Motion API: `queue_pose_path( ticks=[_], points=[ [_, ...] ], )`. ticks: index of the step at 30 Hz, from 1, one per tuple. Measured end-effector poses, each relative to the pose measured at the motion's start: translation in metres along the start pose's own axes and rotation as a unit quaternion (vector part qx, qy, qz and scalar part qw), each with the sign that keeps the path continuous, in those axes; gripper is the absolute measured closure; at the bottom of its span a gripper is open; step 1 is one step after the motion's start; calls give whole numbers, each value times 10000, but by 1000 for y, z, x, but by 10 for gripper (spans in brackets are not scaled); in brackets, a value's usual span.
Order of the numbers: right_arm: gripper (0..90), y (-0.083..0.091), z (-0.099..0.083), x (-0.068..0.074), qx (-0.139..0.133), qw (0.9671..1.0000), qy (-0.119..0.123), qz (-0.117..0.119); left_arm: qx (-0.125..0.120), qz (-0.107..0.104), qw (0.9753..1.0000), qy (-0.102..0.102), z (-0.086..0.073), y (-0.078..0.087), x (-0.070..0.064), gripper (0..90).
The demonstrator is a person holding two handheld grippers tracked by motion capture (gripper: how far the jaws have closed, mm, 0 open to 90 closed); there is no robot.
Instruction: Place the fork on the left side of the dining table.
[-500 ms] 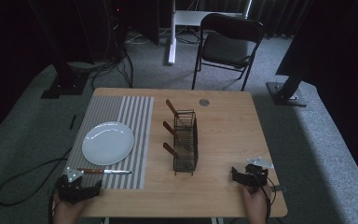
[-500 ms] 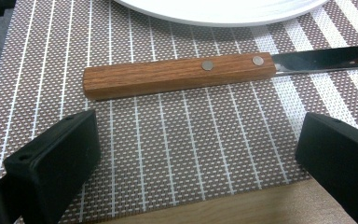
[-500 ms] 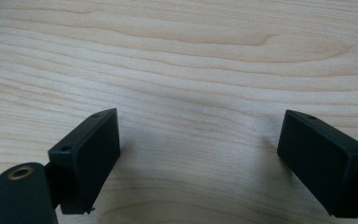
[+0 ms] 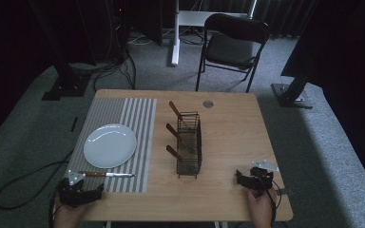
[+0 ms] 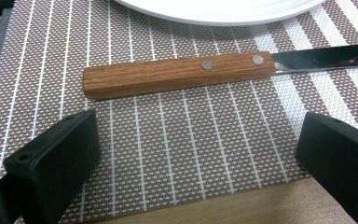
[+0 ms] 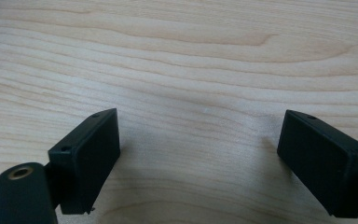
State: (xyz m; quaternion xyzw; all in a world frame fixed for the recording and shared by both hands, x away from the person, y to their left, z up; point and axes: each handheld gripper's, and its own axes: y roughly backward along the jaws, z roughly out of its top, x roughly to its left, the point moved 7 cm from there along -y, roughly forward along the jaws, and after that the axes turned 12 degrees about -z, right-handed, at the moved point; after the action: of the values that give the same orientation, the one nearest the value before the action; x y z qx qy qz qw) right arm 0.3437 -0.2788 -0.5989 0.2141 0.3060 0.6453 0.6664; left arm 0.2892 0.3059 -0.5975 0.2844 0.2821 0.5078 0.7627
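Observation:
A knife with a wooden handle (image 5: 179, 74) and steel blade (image 5: 324, 58) lies on the striped placemat (image 5: 168, 140), just below a white plate (image 4: 110, 145). The same knife (image 4: 105, 174) lies crosswise in the high view. My left gripper (image 5: 196, 158) is open, jaws wide, just short of the handle and touching nothing; it sits at the table's front left (image 4: 78, 192). My right gripper (image 6: 198, 158) is open over bare wood at the front right (image 4: 254, 179). A black wire caddy (image 4: 189, 145) in the middle holds three wooden-handled utensils.
A small round grey disc (image 4: 208, 103) lies near the table's far edge. A black folding chair (image 4: 235, 45) stands beyond the table. Cables trail over the grey carpet at the left. Bare wood (image 4: 233, 133) stretches right of the caddy.

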Motion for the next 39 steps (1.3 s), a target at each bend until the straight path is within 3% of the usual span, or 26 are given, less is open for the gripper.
queue_pose_path(
  ticks=[14, 17, 20, 21, 23, 32, 33, 39],
  points=[
    [126, 0, 0, 0, 0, 10000, -1, -1, 99, -103, 9999, -82, 0, 1, 1, 1],
    [126, 0, 0, 0, 0, 10000, -1, -1, 166, -209, 9995, -161, -1, 4, 1, 2],
    [126, 0, 0, 0, -1, 10000, 1, -2, 172, -236, 9995, -141, -2, 4, 1, 2],
    [126, 0, 0, 0, 1, 10000, -3, -2, 120, -386, 9992, 41, -1, 7, 1, 10],
    [126, 0, 0, 0, 0, 10000, -1, -2, 129, -446, 9989, 63, -1, 8, 0, 10],
    [126, 0, 0, 0, 0, 10000, -2, -1, 73, -636, 9979, -74, 4, 11, -14, 11],
    [126, 0, 0, 0, 0, 10000, -2, -1, 25, -782, 9969, -122, 8, 12, -22, 11],
    [126, 0, 0, 0, 0, 10000, -2, -1, -16, -952, 9952, -245, 15, 13, -35, 11]
  ],
)
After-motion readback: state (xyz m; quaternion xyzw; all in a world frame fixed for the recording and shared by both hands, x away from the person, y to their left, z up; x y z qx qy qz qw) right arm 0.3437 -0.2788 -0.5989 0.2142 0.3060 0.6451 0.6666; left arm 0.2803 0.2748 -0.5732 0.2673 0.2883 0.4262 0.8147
